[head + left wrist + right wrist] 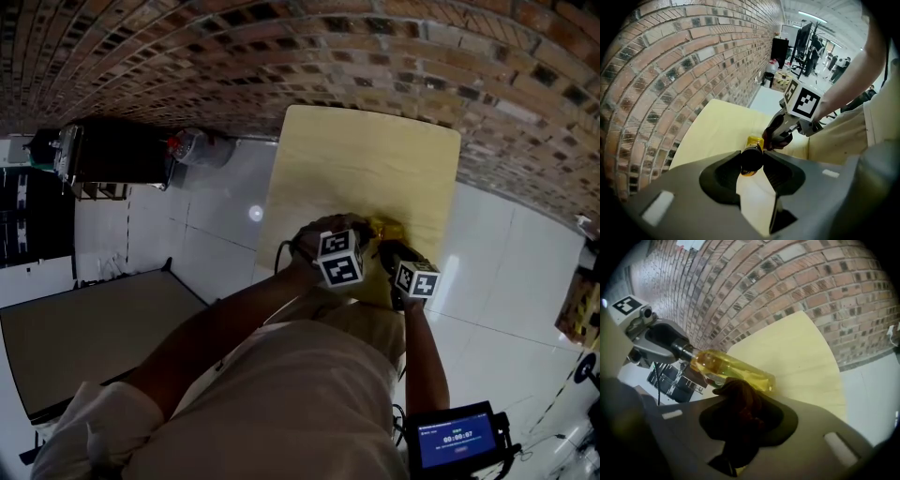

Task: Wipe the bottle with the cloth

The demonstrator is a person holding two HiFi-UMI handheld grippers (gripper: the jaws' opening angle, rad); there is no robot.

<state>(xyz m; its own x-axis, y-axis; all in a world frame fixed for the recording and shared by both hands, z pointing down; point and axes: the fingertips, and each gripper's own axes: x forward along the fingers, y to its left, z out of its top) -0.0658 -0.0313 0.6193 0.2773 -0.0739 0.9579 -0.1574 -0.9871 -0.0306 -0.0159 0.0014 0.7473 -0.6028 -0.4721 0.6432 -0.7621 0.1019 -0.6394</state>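
A clear bottle of yellow liquid (731, 367) hangs tilted above the pale yellow table (356, 150). My left gripper (751, 161) is shut on its dark cap (751, 157), and the yellow body (755, 142) points away from the jaws. My right gripper (740, 406) is shut on a dark brown cloth (738, 392), whose bunched end lies against the underside of the bottle's middle. In the head view both grippers sit close together over the table's near end, the left gripper (339, 258) beside the right gripper (405, 267), with the bottle (384, 228) just beyond them.
A brick wall (281, 47) runs behind the table. A black cart (112, 155) stands at the far left and a dark slab (84, 328) lies on the white floor. A device with a blue screen (457, 439) is at the lower right.
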